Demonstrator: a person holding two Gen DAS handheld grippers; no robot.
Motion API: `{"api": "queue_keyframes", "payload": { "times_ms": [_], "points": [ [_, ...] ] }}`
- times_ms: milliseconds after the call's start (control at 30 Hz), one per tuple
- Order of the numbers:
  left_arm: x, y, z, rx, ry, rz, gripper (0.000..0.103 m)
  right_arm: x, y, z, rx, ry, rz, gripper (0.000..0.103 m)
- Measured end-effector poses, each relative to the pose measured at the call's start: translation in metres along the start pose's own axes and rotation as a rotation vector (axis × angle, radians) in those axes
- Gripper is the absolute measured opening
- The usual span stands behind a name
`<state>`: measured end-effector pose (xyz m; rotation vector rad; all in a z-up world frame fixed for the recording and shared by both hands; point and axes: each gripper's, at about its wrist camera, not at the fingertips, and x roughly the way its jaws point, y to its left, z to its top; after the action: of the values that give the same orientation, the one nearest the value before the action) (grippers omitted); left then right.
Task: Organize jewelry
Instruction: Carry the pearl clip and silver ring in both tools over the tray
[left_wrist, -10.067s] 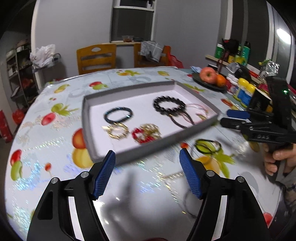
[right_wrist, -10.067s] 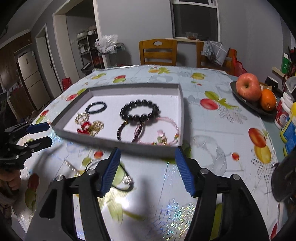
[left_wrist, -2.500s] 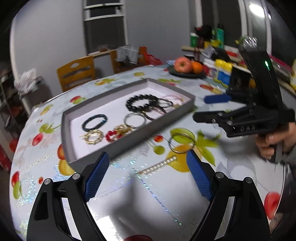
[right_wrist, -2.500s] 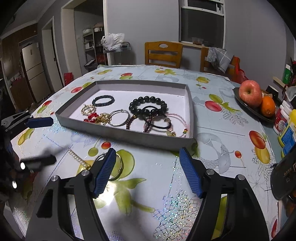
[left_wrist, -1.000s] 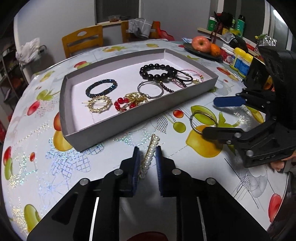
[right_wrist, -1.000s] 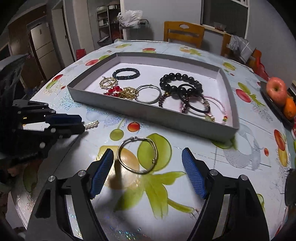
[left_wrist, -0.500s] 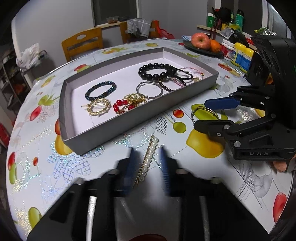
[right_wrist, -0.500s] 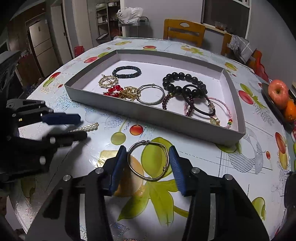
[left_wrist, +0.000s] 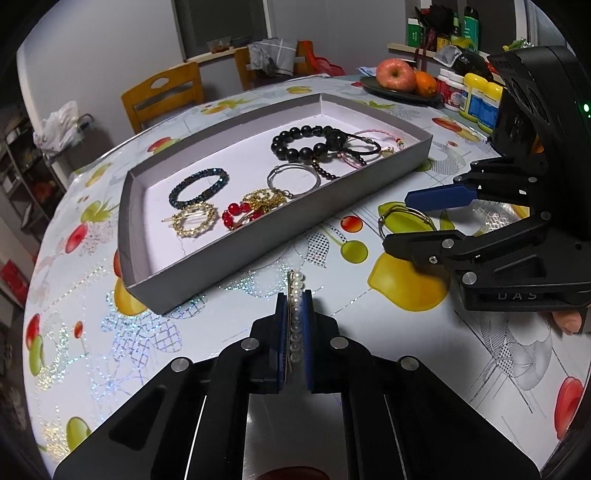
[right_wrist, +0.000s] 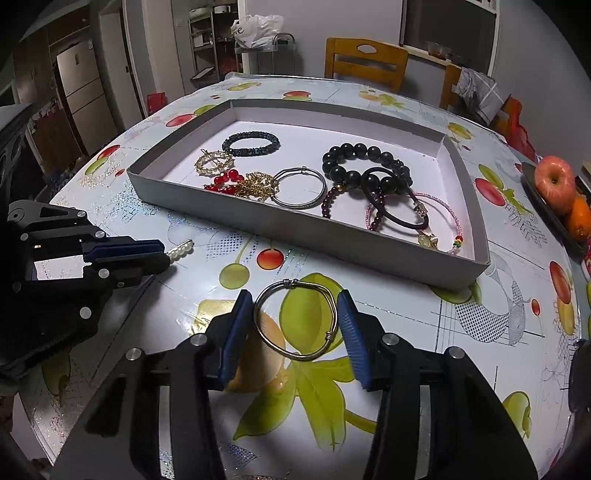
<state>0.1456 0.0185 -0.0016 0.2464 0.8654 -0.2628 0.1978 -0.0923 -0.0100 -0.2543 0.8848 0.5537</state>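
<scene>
Picking up the last 2 loose pieces looks like the step in hand. On the left, the left gripper (left_wrist: 294, 314) points flat along the table, its fingers squeezed tight on the pearl clip (left_wrist: 296, 310), just in front of the tray's (left_wrist: 258, 243) near wall. Next, I think, it must lift the clip over that wall and let go inside. On the right, the right gripper (right_wrist: 293, 332) sits low near the table's front edge. Its fingers are apart, one on each side of the gold bangle (right_wrist: 295, 319), which lies flat on the table. They need to close more.
</scene>
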Motion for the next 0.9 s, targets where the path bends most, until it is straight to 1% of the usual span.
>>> {"api": "queue_keyframes", "payload": {
  "times_ms": [67, 167, 233, 367, 433, 567, 733, 900],
  "points": [
    [0.0, 0.0, 0.0, -0.003, -0.002, 0.011, 0.008, 0.0, 0.0, 0.0, 0.001, -0.001, -0.002, 0.047],
    [-0.004, 0.002, -0.001, -0.012, -0.019, 0.006, 0.008, -0.002, 0.001, 0.0, -0.004, -0.011, -0.018, 0.047],
    [-0.006, 0.006, -0.001, -0.041, -0.028, -0.029, 0.008, -0.005, 0.002, 0.0, -0.01, -0.024, -0.019, 0.047],
    [-0.009, 0.005, -0.001, -0.048, -0.045, -0.039, 0.008, -0.013, 0.003, -0.001, -0.017, -0.066, -0.02, 0.047],
    [-0.011, 0.007, -0.001, -0.065, -0.051, -0.066, 0.008, -0.016, 0.001, -0.001, -0.005, -0.078, 0.007, 0.047],
    [-0.017, 0.011, 0.0, -0.094, -0.06, -0.104, 0.008, -0.022, 0.001, -0.003, 0.004, -0.095, 0.028, 0.047],
    [-0.033, 0.011, 0.01, -0.096, -0.082, -0.122, 0.008, -0.038, 0.001, -0.003, 0.009, -0.108, 0.055, 0.047],
    [-0.046, 0.013, 0.027, -0.09, -0.102, -0.12, 0.008, -0.06, -0.004, 0.009, 0.01, -0.146, 0.047, 0.047]
  ]
}}
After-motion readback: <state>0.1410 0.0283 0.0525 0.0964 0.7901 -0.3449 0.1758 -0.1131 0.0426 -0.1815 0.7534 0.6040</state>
